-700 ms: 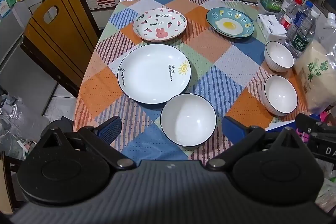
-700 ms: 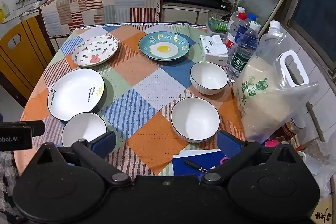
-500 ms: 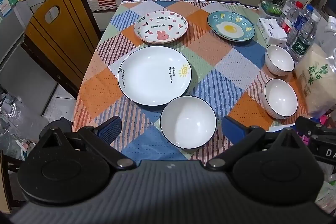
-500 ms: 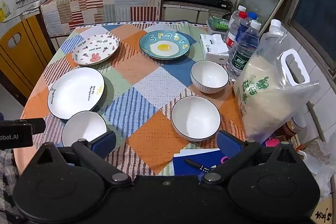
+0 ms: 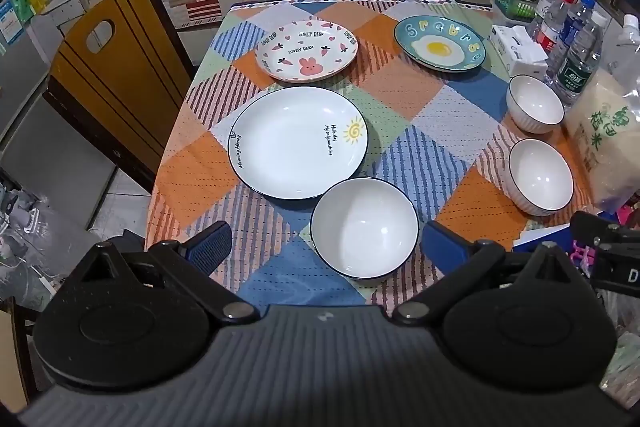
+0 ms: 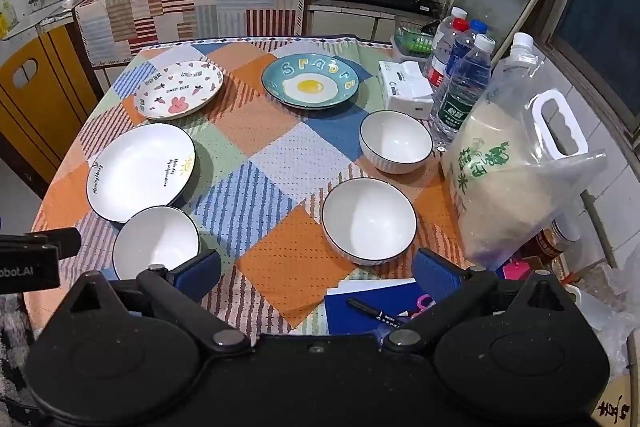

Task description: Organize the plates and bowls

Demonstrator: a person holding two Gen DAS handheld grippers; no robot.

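Left wrist view: left gripper (image 5: 324, 247) hovering, jaws apart, over a white bowl (image 5: 364, 228) near the table's (image 5: 192, 179) front edge. Right gripper (image 6: 318, 269) likewise gaping, holding nothing.

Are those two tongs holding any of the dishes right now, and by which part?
Nothing is held. The left tongs and right tongs both gape open above the table, no bowl or plate touching their pads.

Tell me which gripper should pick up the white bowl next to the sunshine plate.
Left. The left gripper hangs open right above that white bowl; in the right wrist view the right gripper lines up nearer another bowl.
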